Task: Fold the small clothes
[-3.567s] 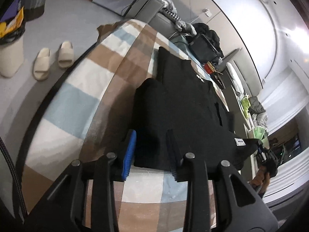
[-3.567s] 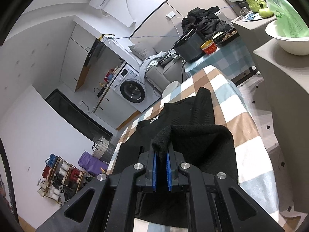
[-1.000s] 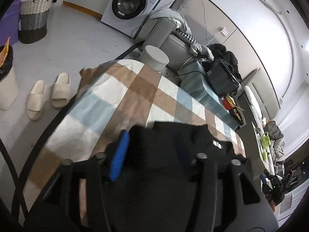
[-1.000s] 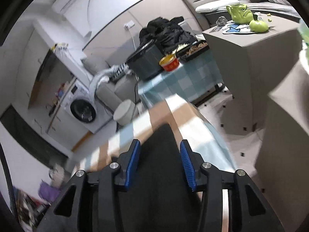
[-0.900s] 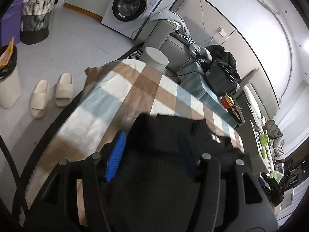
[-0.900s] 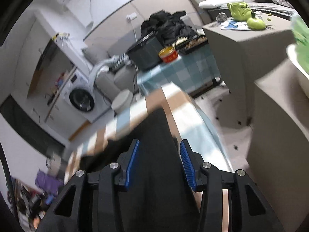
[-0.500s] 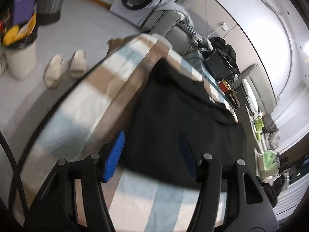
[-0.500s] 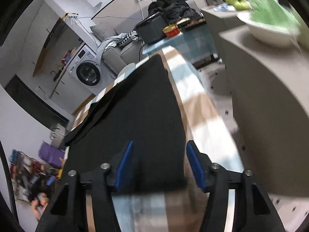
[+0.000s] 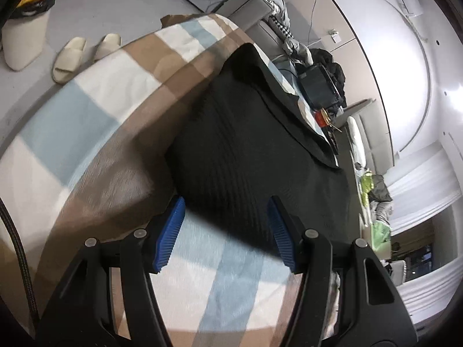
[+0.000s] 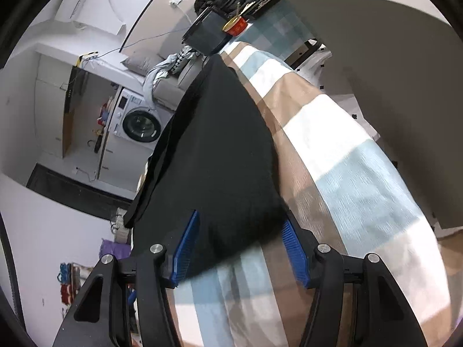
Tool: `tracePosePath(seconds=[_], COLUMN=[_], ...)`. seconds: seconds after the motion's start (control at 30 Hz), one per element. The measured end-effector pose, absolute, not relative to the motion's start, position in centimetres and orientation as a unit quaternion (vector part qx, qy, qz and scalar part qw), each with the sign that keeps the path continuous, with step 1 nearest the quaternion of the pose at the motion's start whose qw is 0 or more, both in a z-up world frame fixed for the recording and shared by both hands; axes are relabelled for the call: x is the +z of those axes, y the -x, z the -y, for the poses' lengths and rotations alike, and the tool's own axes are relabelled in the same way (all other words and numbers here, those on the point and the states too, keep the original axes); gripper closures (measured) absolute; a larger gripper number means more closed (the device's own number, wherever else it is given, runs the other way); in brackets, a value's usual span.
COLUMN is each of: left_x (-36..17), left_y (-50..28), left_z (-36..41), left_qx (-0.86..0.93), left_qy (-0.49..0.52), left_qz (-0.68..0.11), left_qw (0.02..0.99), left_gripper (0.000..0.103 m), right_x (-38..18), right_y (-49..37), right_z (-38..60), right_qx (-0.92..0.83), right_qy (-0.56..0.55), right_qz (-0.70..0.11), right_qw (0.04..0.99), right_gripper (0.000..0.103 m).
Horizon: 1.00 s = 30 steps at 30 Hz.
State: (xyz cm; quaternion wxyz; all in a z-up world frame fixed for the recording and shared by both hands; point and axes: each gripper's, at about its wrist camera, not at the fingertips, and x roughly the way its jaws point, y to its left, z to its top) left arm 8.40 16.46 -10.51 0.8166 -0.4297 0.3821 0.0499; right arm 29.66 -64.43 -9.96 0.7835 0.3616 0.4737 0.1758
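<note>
Garment (image 9: pixel 254 156) is now lying flat and folded on the checked cloth (image 9: pixel 95 110); a second ago we were carrying its black fabric between both sets of fingers, and we are now seeing it released. We are holding the left gripper (image 9: pixel 225 231) about half open over the garment's near edge, nothing clamped. We are holding the right gripper (image 10: pixel 240 245) likewise about half open over the garment's near corner, pads clear of the fabric. We are judging this fold laid; a further fold or smoothing may remain.

Around the garment: beyond it we are noting a washing machine (image 10: pixel 139 124), a dark box (image 10: pixel 208 34) with a red tub (image 10: pixel 235 26), and left of it slippers (image 9: pixel 69 57) on the floor. Nothing is sitting on the garment or blocking a regrasp of its edges.
</note>
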Motion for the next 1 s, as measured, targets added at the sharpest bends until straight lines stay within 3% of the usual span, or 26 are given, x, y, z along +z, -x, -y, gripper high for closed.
tracePosePath(seconds=[0.1,0.13,0.23,0.4,0.8,0.93,1.0], left_x=[-10.4,-10.4,-10.5,-9.0,-6.8,-6.4,-5.9], left_y=[-10.3,-10.9,-11.7,-10.4,1.8,4.4,4.9], left_z=[-16.5,-16.6,-16.8,-15.6,-13.7,-14.4,-15.2], left_qx=[0.067,0.070,0.066,0.065,0.062,0.104,0.112], left_qy=[0.412,0.410,0.408,0.368,0.345,0.328,0.327], left_qz=[-0.378,-0.371,-0.361,-0.335,-0.360,-0.357,-0.343], left_qw=[0.826,0.830,0.836,0.865,0.864,0.868,0.873], left_gripper=[0.051,0.066,0.088,0.091,0.089,0.075,0.066], right_x=[-9.9,-9.8,-10.0,-9.4,-8.2,-6.4,-4.8], right_y=[-30.3,-30.5,-30.9,-30.2,-20.6,-18.7,-18.6], right_z=[63.8,63.5,63.3,63.7,67.1,69.2,70.3], right_qx=[0.163,0.156,0.141,0.149,0.200,0.154,0.127], right_qy=[-0.363,-0.356,-0.357,-0.359,-0.293,-0.239,-0.224], right_qz=[-0.459,-0.457,-0.456,-0.435,-0.484,-0.467,-0.438], right_qw=[0.794,0.800,0.803,0.812,0.800,0.837,0.861], right_gripper=[0.045,0.055,0.080,0.091,0.089,0.059,0.058])
